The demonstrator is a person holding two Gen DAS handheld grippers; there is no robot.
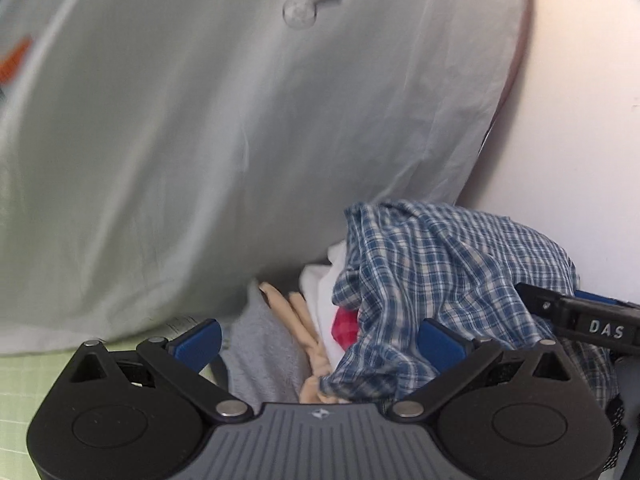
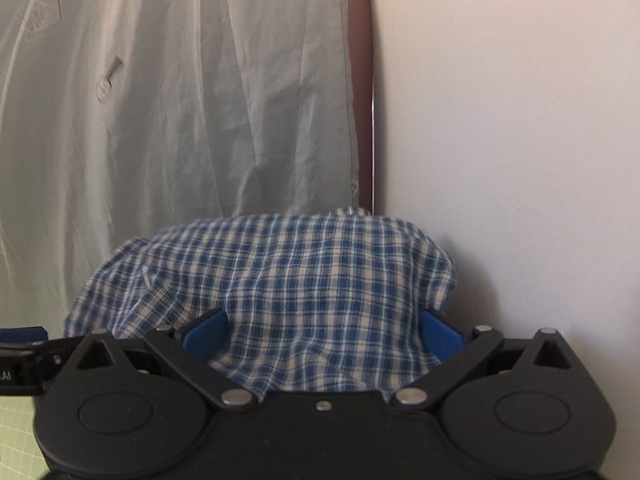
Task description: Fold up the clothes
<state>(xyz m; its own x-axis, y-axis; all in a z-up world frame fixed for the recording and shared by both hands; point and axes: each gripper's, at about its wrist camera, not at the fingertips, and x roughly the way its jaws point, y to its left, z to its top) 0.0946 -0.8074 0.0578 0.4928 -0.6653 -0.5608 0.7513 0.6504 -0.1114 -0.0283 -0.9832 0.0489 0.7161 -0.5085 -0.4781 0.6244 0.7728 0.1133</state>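
A blue and white checked shirt (image 2: 280, 292) is heaped on top of a pile of clothes, and it serves here as the landmark. In the right wrist view the right gripper (image 2: 322, 334) is seen with its blue fingers (image 2: 206, 332) spread wide apart, one on either side of the near part of the checked shirt; the cloth bulges up between them and lies over the front of the gripper body, but it is not clamped.

In the left wrist view the left gripper (image 1: 320, 340) is likewise held with its fingers (image 1: 200, 338) wide apart. One finger is beside the near fold of the checked shirt, the other is over the edge of a green gridded mat (image 1: 24, 392) on the bench. Between them, just beside the checked shirt, a grey garment (image 1: 264, 364), a tan garment (image 1: 308, 344), a white garment (image 1: 320, 292) and a small patch of red cloth (image 1: 346, 326) are seen, all partly covered by the shirt.

Part of the right gripper is visible beyond the checked shirt in the left wrist view, touching or very close to its far edge; which cannot be told.

Behind the checked shirt a pale grey cloth (image 1: 200, 140) is hung, with a clear suction cup (image 1: 299, 10) showing on it, and next to it a white wall (image 2: 520, 140).
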